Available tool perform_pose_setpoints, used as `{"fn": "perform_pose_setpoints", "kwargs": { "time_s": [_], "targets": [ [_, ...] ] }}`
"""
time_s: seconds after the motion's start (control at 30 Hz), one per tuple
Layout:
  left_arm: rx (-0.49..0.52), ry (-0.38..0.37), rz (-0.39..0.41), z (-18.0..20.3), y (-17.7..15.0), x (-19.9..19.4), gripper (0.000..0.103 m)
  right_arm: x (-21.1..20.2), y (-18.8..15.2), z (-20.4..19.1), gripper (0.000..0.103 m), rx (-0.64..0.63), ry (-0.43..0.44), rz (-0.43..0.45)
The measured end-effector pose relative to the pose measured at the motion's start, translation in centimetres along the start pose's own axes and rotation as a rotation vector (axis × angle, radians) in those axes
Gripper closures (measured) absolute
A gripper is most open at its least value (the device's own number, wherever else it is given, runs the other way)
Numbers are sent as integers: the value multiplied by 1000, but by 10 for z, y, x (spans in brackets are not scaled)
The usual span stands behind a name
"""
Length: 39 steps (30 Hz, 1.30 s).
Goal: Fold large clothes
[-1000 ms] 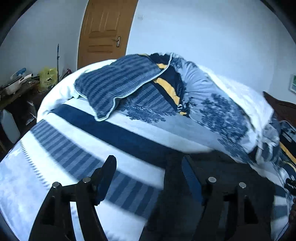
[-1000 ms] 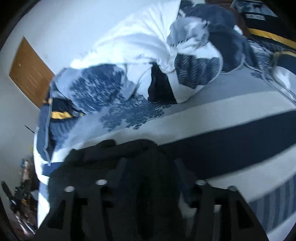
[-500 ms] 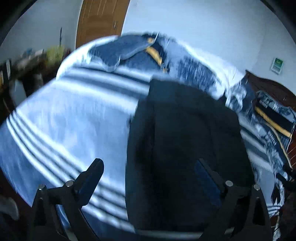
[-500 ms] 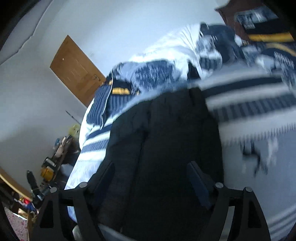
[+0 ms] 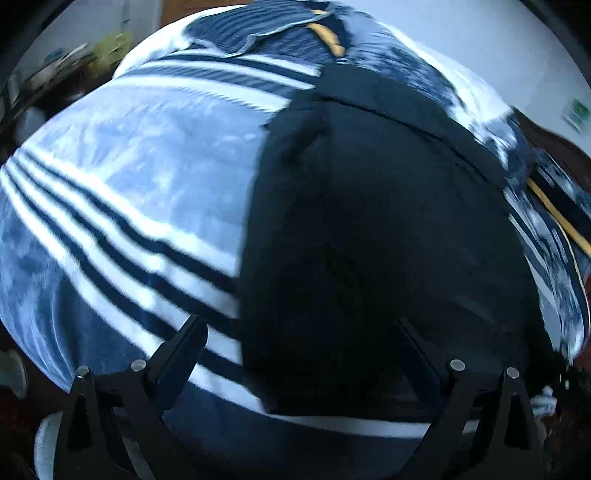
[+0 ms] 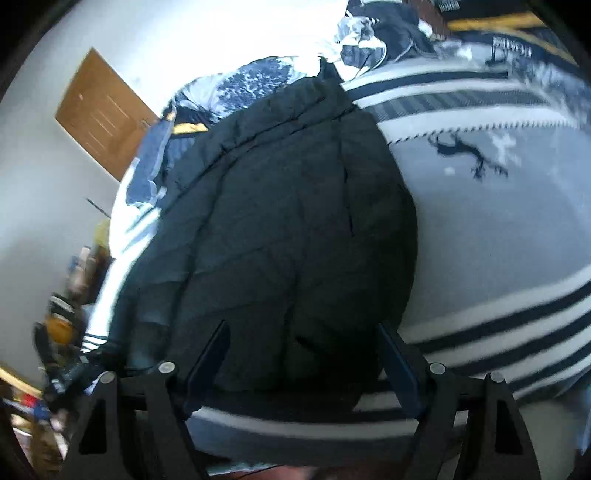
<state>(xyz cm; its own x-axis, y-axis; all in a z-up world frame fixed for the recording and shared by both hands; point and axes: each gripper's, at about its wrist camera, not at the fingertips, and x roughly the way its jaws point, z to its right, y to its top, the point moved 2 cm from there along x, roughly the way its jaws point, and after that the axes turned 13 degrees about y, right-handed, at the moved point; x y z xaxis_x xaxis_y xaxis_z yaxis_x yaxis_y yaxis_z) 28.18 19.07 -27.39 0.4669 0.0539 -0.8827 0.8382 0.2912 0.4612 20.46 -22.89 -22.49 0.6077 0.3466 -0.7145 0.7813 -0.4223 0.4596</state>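
Note:
A large black quilted jacket [image 5: 369,240] lies spread flat on a bed covered by a blue, white and navy striped blanket [image 5: 122,192]. In the right wrist view the jacket [image 6: 280,229] runs from the near bed edge toward the far pillows. My left gripper [image 5: 299,332] is open and empty, held above the jacket's near hem. My right gripper [image 6: 301,332] is open and empty too, held above the jacket's near end.
Crumpled blue and white bedding and pillows [image 5: 266,26] lie at the far end of the bed. A wooden door [image 6: 103,118] stands in the far wall. Cluttered furniture [image 6: 62,325] stands left of the bed. A dark headboard [image 5: 554,144] is at the right.
Both grippers have pulled back and up from the bed. The jacket has been let go and now lies laid out flat. Both views show far more of it than before.

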Motion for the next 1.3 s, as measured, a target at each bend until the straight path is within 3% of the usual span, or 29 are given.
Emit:
{"fn": "perform_pose_setpoints", "kwargs": {
  "time_s": [0.03,0.1,0.13,0.17,0.2,0.27,0.33,0.43,0.47,0.53,0.6,0.73,0.87,0.97,1.0,1.03,1.1,1.13,1.17,1.2,1.3],
  "targets": [
    [-29,4,-17,-6,0,3,6,0,0,7,21,10,-4,4],
    [-74,-50,-26,-13,4,1,7,-6,-10,28,35,2,-87,21],
    [-84,-57,0,-15,4,-4,7,-6,-14,36,58,9,-139,11],
    [-84,-45,24,-16,4,-8,7,-7,-15,49,73,66,-142,3],
    [-78,-37,42,-15,5,-10,7,-11,-16,62,76,150,-72,12],
    [-53,-49,42,-9,5,-9,14,-16,-15,63,78,149,-68,38],
    [-10,-35,32,1,4,-4,41,-14,-16,55,78,114,-45,33],
    [35,-42,7,13,2,3,66,-4,-19,44,78,53,-55,-9],
    [37,-41,15,14,2,2,71,-3,-18,43,79,48,-44,-13],
    [18,-51,32,11,5,0,92,-3,-18,40,94,32,-51,-13],
    [-43,-96,52,-5,9,-13,96,-14,-15,44,97,70,-35,13],
    [-32,-128,106,-17,0,-43,96,-55,-10,39,98,103,44,86],
    [20,-24,27,-9,-8,-18,91,-46,-25,41,98,59,-49,18],
    [42,6,10,-8,-8,-14,78,-33,-22,40,94,35,-114,-12],
    [36,11,17,-10,-8,-16,67,-34,-21,37,91,21,-119,-2],
    [13,10,32,-16,-8,-19,51,-36,-21,37,84,22,-112,2],
    [-46,13,66,-30,-8,-26,34,-43,-22,42,67,45,-98,25],
    [-78,15,70,-36,-7,-27,33,-48,-23,46,47,64,-85,46],
    [-102,13,52,-40,-6,-24,32,-55,-22,49,36,84,-69,78],
    [-114,14,35,-42,-5,-20,32,-60,-20,51,31,94,-55,103],
    [-113,30,3,-35,-2,-7,33,-64,-19,53,32,126,-21,129]
  ]
}}
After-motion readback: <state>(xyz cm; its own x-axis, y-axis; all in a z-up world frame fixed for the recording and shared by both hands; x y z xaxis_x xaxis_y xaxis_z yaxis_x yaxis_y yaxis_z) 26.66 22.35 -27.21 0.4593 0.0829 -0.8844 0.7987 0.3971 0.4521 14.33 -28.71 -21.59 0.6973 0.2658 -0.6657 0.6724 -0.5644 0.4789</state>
